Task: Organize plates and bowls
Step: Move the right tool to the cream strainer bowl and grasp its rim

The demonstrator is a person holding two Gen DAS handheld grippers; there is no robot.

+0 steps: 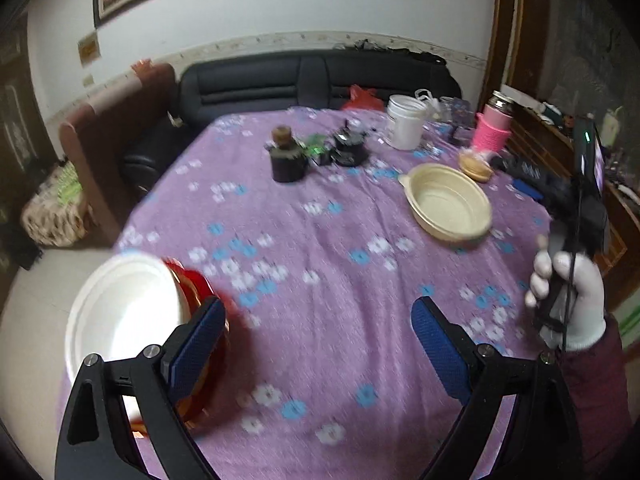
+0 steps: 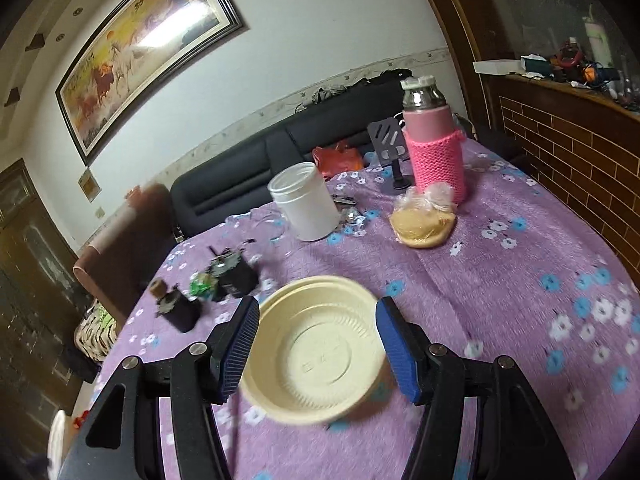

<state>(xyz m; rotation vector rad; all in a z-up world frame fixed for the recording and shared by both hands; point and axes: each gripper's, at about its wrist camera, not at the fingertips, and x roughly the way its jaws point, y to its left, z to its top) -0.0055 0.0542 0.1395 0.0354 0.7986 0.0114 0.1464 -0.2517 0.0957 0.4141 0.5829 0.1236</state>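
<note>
A cream bowl (image 2: 320,344) sits on the purple flowered tablecloth; it also shows in the left wrist view (image 1: 448,204) at the right. My right gripper (image 2: 318,344) is open above it, one finger on each side of the bowl. A white plate (image 1: 120,308) lies on a red plate (image 1: 200,320) at the table's near left edge. My left gripper (image 1: 318,352) is open over bare cloth, its left finger (image 1: 196,352) in front of the red plate's rim. The right gripper's handle, held by a white-gloved hand (image 1: 572,292), shows at the right.
At the back of the table stand a white jar (image 2: 306,206), a pink flask in a knitted sleeve (image 2: 434,148), a bagged bun (image 2: 424,220), a dark bottle (image 2: 178,306) and small dark items (image 2: 234,274). A black sofa (image 1: 304,80) lies beyond; a brick counter (image 2: 580,152) is at the right.
</note>
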